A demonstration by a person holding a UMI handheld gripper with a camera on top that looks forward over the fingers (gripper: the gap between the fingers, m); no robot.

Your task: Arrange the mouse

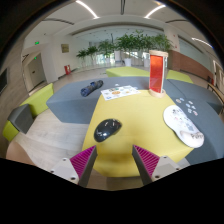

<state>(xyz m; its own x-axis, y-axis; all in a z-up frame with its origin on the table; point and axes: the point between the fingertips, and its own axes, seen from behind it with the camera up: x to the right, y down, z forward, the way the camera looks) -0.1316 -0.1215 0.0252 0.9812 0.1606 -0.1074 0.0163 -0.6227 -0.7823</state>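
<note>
A black mouse (107, 129) lies on the yellow mat (135, 115), just ahead of my left finger. My gripper (116, 161) hovers close to the mat with its magenta pads (83, 158) spread wide and nothing between them. The mouse is a short way beyond the fingertips, apart from them.
An orange and white upright box (157, 73) stands at the far end of the mat. A white patterned object (183, 124) lies to the right, white papers (119, 93) and a dark object (91, 88) farther back. Potted plants (125, 47) line the background.
</note>
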